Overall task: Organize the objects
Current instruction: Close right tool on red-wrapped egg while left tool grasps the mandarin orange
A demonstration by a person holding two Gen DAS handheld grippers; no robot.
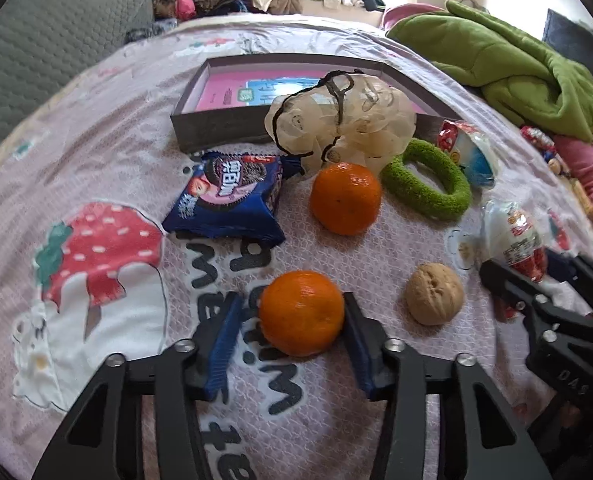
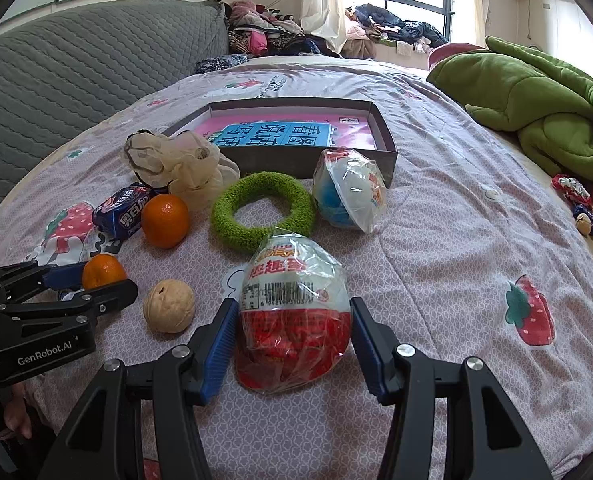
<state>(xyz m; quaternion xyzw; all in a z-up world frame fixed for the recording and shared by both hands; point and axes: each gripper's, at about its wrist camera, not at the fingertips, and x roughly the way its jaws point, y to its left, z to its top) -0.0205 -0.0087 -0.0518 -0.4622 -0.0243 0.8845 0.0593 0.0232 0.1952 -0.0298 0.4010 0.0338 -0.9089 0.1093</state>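
1. Quilt (image 1: 376,252), pale lilac with strawberry prints, fills both views and carries every item.
2. In the left wrist view the left gripper (image 1: 292,312) sits at lower centre, jaws spread on either side of a near orange (image 1: 301,313); the right pad looks to touch the fruit, while the left pad shows a narrow gap, so no firm pinch is seen.
3. In the right wrist view the right gripper (image 2: 292,320) is at lower centre, jaws spread around a red-and-white wrapped egg (image 2: 294,316) that lies on the quilt; both pads sit just beside the wrapper, and I cannot tell whether they touch it.
4. A walnut (image 2: 169,306) lies left of that egg, between the two grippers.
5. A second orange (image 1: 345,198) sits at mid-frame in the left view, with a blue biscuit packet (image 1: 232,204) to its left and a green fuzzy ring (image 1: 426,186) to its right.
6. A blue-and-white wrapped egg (image 2: 348,194) rests just right of the ring, against the front wall of a shallow grey box (image 2: 296,164).
7. A cream mesh scrunchie (image 1: 340,120) leans on the box's front wall.
8. A green blanket (image 2: 544,108) is heaped at the upper right.
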